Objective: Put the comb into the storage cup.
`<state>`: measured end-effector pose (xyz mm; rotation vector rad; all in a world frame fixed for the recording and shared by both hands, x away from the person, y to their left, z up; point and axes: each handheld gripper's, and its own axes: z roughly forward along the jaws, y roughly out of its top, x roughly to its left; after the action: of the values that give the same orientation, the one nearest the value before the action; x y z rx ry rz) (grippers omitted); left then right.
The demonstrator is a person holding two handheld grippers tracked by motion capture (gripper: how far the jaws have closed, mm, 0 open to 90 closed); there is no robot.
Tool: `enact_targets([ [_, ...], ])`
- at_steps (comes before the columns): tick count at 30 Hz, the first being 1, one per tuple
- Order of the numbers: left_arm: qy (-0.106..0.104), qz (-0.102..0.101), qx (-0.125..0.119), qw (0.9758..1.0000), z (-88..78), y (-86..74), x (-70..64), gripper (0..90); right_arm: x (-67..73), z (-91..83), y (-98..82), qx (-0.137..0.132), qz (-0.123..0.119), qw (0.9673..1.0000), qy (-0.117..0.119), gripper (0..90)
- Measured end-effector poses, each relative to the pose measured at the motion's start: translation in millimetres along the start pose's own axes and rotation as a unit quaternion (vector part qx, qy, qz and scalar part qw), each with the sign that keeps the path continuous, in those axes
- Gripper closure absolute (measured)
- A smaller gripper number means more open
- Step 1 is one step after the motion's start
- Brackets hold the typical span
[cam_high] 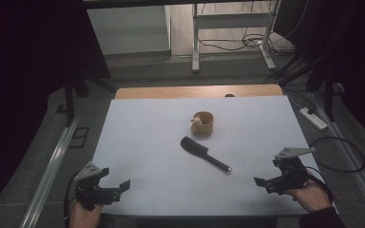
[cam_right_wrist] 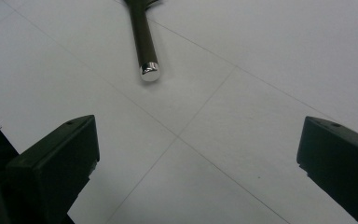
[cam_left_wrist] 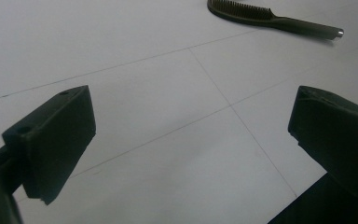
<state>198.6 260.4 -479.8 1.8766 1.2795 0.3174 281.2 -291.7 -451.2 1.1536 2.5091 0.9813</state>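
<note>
The left gripper [cam_high: 116, 188] waits at the table's [cam_high: 138, 123] seven o'clock corner, jaws wide apart, holding nothing. The comb [cam_high: 203, 153] lies flat at centre, handle toward five o'clock, just below the wooden cup [cam_high: 203, 123]. The right gripper [cam_high: 262, 183], also spread and empty, faces that handle across bare surface, likely readying a pickup.

Matt black plastic comb [cam_high: 204, 152] (glossy metal cap); wooden cup [cam_high: 203, 123].

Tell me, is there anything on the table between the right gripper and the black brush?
No, nothing visible. Bare white table lies between the right gripper and the brush, whose shiny handle end points toward it. The little wooden cup stands beyond the brush, out of the way.
</note>
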Motion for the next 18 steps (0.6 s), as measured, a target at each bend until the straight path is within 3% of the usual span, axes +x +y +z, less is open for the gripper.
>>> enact_targets([
  [18,-0.001,0.014,0.020,0.9997,4.5,2.3,-2.4,1.3,7.0,13.9,18.4,0.016,-0.014,0.9998,0.003,0.0],
])
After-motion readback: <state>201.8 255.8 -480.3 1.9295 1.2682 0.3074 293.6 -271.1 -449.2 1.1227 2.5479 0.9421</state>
